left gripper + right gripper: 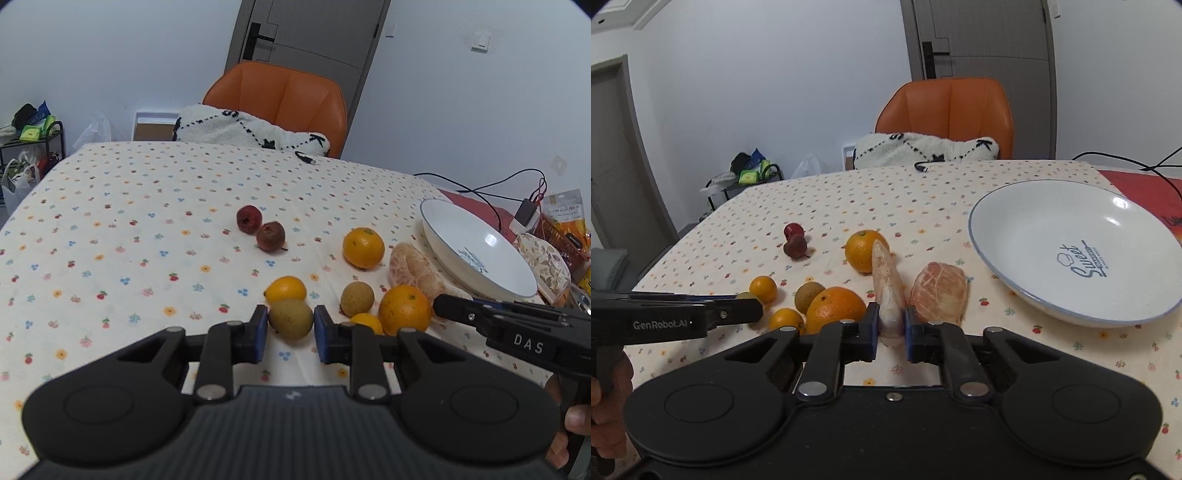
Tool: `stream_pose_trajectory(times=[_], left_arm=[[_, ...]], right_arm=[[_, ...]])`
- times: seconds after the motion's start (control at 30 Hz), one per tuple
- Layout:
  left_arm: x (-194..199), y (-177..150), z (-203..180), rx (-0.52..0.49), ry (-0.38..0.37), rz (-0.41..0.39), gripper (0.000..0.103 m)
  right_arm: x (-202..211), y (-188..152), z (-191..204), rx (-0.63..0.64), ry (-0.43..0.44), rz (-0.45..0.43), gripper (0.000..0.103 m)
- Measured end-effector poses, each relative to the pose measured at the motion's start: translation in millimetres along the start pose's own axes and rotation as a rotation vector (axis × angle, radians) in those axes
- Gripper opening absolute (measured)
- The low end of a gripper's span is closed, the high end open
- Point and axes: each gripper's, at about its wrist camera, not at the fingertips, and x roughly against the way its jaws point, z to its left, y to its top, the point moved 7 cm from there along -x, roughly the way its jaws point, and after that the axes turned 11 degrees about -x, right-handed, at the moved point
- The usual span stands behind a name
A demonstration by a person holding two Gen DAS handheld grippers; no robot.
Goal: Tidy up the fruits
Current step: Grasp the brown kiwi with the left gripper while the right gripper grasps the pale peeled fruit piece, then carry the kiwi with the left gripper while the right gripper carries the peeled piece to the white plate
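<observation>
The right tool (891, 325) gripped a pomelo wedge (886, 291) pointing far, the plate (1027, 291) just right of it, while the left tool (290, 330) clamped a kiwi (291, 318) on the table (147, 221).

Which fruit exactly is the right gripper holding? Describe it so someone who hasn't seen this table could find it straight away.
Start at the white plate on the flowered tablecloth; beside its near left rim lies a peeled pink citrus chunk. Left of that chunk, the right gripper is shut on a pale citrus segment. Unlike the round oranges and the chunk, it is a thin, pointed wedge standing on edge.
</observation>
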Motion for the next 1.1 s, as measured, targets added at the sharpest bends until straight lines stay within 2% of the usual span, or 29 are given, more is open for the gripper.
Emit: stream_pose_trajectory(times=[0.47,0.73,1.1], left_arm=[[21.8,18.8,-5.5,-0.010,-0.002,-0.061,0.025],[35.5,43.8,-23.9,-0.055,-0.015,-0.117,0.025],[36.6,69.6,-52.1,-0.101,-0.049,-0.143,0.025]], right_arm=[[15.0,9.5,6.0,-0.012,0.037,-0.091,0.011],[34.9,22.9,9.7,-0.024,0.055,-0.161,0.011],[55.4,43.3,4.6,-0.033,0.065,-0.239,0.011]])
